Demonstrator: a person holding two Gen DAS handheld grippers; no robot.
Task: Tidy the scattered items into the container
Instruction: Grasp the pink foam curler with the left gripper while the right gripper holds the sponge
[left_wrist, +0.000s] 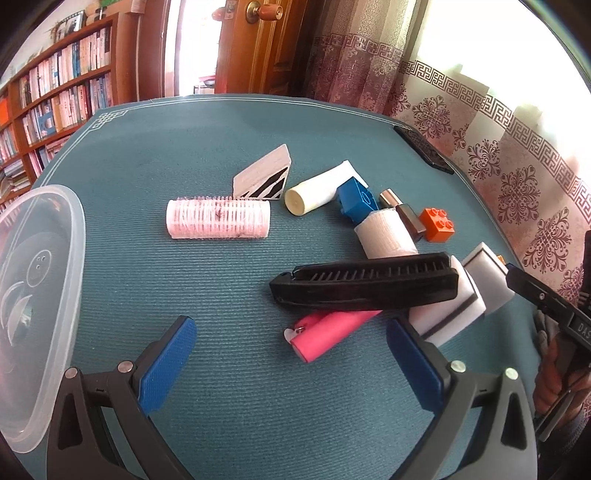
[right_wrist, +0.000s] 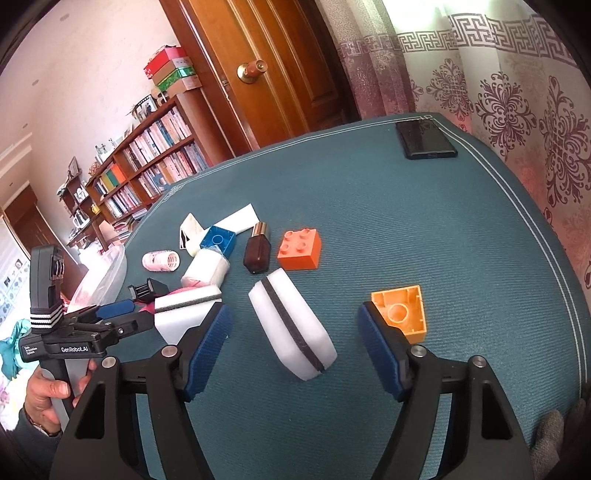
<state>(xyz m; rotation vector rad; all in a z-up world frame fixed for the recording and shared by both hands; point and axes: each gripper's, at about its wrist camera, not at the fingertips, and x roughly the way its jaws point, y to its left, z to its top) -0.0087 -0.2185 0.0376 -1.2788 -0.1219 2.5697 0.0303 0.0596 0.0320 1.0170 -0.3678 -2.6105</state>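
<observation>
- My right gripper (right_wrist: 295, 354): fingers spread wide, nothing held. White sponge with a dark stripe (right_wrist: 291, 328) lies flat on the mat right between the pads, touching neither.
- Just beyond my right fingertip: light orange brick (right_wrist: 402, 314), upside down, hollow side up.
- Further ahead of the right fingers: orange brick (right_wrist: 300, 249), dark nail polish bottle (right_wrist: 257, 249), blue brick (right_wrist: 218, 240), all near each other.
- My left gripper (left_wrist: 291, 354): fingers also spread, empty. Pink tube (left_wrist: 327, 334) sits between the tips, nearer the right pad, partly under the black comb (left_wrist: 365, 286).
- Ahead of the left fingers, well apart: pink hair roller (left_wrist: 218, 218), alone on the teal mat (left_wrist: 147, 166).
- Clear plastic container (left_wrist: 40, 302) is just outside my left finger, at the mat's edge. I can't tell if anything from the pile is in it.
- Step, as I read it: pre-grasp with the right hand on the striped sponge; most items not yet tidied.
- Next move needs: drop lower, centre the sponge, close across its narrow width. It's soft, so light squeeze. Then carry across to the container on the far left, clearing the left gripper.
- Risk: right pad clipping the upturned brick on the close.
</observation>
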